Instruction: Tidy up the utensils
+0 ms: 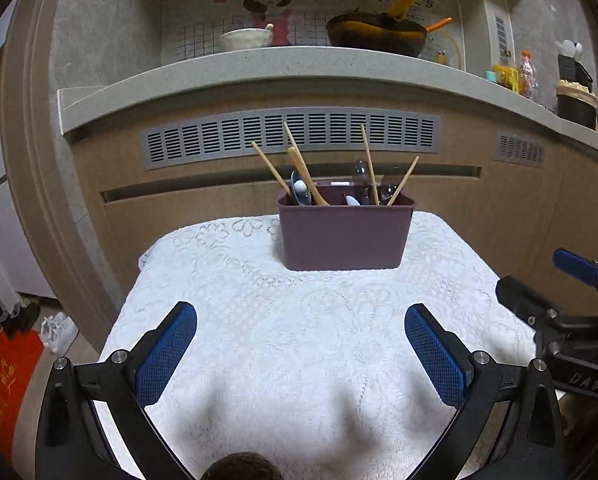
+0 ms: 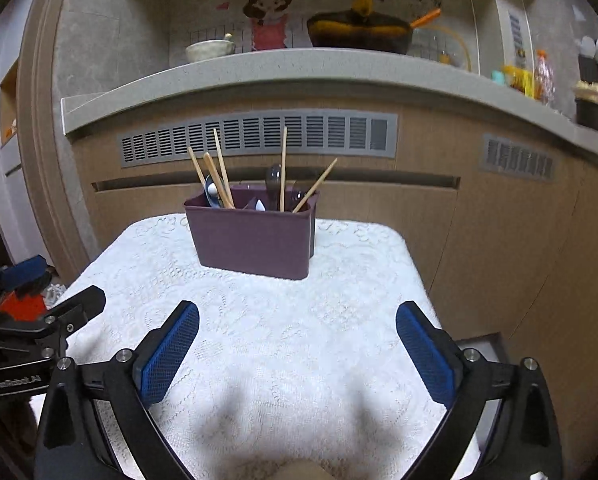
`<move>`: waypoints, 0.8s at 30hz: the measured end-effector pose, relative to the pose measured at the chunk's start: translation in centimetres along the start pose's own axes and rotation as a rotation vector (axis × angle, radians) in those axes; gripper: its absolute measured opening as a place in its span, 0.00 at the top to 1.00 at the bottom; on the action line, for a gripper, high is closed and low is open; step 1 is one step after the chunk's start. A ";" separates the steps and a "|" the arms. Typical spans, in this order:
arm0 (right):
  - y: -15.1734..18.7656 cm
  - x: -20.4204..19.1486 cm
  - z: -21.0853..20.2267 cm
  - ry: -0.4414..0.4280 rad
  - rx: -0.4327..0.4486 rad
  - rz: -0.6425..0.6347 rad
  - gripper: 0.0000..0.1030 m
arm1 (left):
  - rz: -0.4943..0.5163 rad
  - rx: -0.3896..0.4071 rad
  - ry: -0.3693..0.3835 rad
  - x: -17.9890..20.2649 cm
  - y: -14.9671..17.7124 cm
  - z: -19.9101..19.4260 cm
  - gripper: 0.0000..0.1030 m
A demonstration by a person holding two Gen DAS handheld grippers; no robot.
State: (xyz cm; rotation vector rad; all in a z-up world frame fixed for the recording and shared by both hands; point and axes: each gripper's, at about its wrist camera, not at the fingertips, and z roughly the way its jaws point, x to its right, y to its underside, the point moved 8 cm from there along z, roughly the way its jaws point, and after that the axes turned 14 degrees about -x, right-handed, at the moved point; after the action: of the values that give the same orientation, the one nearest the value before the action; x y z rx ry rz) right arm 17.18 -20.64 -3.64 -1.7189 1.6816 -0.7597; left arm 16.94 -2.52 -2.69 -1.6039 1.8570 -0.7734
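The left gripper (image 1: 301, 322) has its jaws wide apart with nothing between them, only the white lace cloth (image 1: 299, 328) below. Its blue pads (image 1: 167, 356) point toward the caddy (image 1: 343, 236), which sits well ahead of them. The right gripper (image 2: 297, 320) is the same: jaws spread, empty, blue pads (image 2: 171, 354) over the cloth and aimed at the caddy, well short of it. The two grippers hang side by side, each showing at the edge of the other's view.

The caddy is a purple plastic box standing upright on the far part of the cloth, close to its back edge. A divider splits it into compartments. In its left part lean three wooden chopsticks (image 1: 299, 164) and a metal spoon (image 1: 299, 190). In its right part stand two more chopsticks (image 1: 369, 164), a white spoon (image 1: 353, 200) low by the divider, and darker utensils whose kind I cannot tell. All the utensils seen are in the caddy; none lie on the cloth.

Behind the caddy is a wood cabinet front with a grey vent (image 1: 291, 138). Above that runs a stone counter (image 1: 259, 68) bearing a bowl (image 1: 245, 38) and a dark pan (image 1: 375, 34) with a yellow handle.
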 end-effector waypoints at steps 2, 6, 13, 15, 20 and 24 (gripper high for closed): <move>-0.1 -0.1 -0.1 0.009 0.008 -0.008 0.05 | -0.006 0.002 -0.011 -0.1 -0.2 -0.1 0.00; -0.3 0.4 -0.1 0.005 0.006 0.011 0.05 | -0.036 -0.009 0.000 -0.6 -0.3 0.1 0.00; -0.3 0.7 0.2 0.000 -0.005 0.020 0.05 | -0.067 -0.026 0.022 -1.1 -0.3 0.4 0.00; -0.3 0.6 0.1 -0.001 -0.003 0.017 0.05 | -0.066 -0.030 0.024 -1.0 -0.2 0.5 0.00; -0.3 0.5 0.0 -0.002 -0.001 0.012 0.05 | -0.067 -0.036 0.027 -0.9 -0.1 0.5 0.00; -0.2 0.4 0.1 -0.002 -0.005 0.013 0.05 | -0.071 -0.040 0.028 -1.0 0.0 0.6 0.00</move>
State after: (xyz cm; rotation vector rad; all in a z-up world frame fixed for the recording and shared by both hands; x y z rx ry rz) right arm 17.40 -21.07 -3.55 -1.7103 1.6932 -0.7484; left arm 17.51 -1.59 -3.02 -1.7002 1.8547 -0.7970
